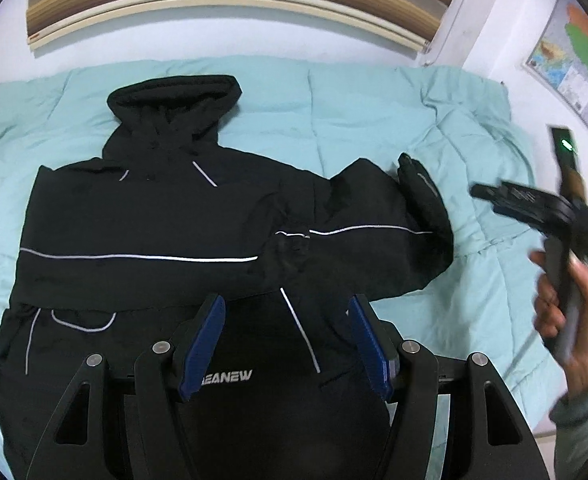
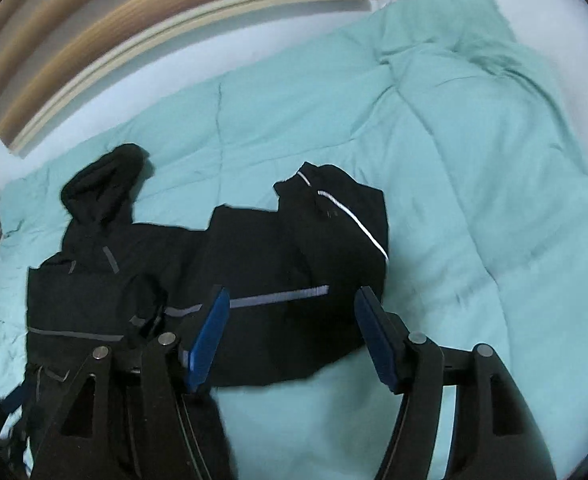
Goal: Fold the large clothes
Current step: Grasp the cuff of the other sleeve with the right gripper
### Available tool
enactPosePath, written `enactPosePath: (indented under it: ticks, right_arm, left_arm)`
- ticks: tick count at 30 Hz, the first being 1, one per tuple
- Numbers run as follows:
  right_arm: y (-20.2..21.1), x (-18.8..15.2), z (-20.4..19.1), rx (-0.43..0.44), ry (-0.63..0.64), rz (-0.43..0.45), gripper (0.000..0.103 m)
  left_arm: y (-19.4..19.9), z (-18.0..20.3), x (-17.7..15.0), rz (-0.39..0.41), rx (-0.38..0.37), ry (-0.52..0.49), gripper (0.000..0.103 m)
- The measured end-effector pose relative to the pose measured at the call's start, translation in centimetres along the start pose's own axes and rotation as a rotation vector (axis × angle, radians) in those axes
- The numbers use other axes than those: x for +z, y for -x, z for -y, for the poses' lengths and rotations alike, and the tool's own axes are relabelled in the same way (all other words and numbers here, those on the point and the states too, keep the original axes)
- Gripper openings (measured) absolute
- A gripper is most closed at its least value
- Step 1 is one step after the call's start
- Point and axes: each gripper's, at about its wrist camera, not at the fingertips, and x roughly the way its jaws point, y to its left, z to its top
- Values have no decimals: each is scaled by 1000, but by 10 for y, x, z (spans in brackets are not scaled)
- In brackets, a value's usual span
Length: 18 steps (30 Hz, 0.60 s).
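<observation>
- Lying spread on a mint-green quilt (image 1: 374, 120), a black hooded jacket (image 1: 141, 216) has its hood toward the wall and thin reflective piping across the chest.
- One sleeve (image 1: 394, 224) is folded inward over the body, with its cuff bent back near the quilt's middle; the right wrist view shows the same sleeve (image 2: 334, 232) doubled over.
- The left gripper (image 1: 285, 344) hovers over the jacket's lower front, its blue-padded jaws spread apart with nothing between them, above white lettering on the fabric.
- The right gripper (image 2: 291, 340) is also spread wide and holds nothing, poised above the jacket's edge where black cloth meets the quilt.
- In the left wrist view, the right gripper (image 1: 494, 196) appears blurred at the bed's side, held by a bare hand (image 1: 566, 308).
- A colourful map (image 1: 574, 56) hangs on the wall beside the bed.
</observation>
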Motion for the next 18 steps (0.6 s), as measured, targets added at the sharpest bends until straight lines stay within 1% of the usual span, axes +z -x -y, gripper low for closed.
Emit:
enactPosePath:
  ticks: [4,7,10,12,13,14,15,16,17,18]
  right_arm:
    - [-63,31,2,-11,-16,-32,68]
    - [-107,46,6,-13,-59,-62,68]
    - [-152,55,8,4,-87,-111,68]
    - [-172,58,6,-24,-69,-124,68]
    - [-182,59,6,-53,-46,-127,66]
    - [-190,60,7,-80,-27,-129,53]
    - [-193,60,9,-75,-24,-129,45]
    - [-193,60,14,-53,-30,-120,27]
    - [-188,60,20,-55,-36,-100,23]
    - [-180,60,26,-59,-41,-79,21]
  left_arm:
    - [-27,9,17,-30,18,-15,66]
    - [-55,13,35,-55,28,-19,66]
    - [-82,15,49,-82,23,2,66]
    - [-101,20,56,-99,18,0,66]
    - [-107,23,57,-106,19,-8,66]
    - [-116,28,59,-120,21,-22,66]
    - [-126,33,60,-134,22,-39,66]
    - [-131,37,60,-140,21,-49,66]
    - [-139,42,60,-147,18,-64,66]
    - [-146,47,61,-153,15,-76,66]
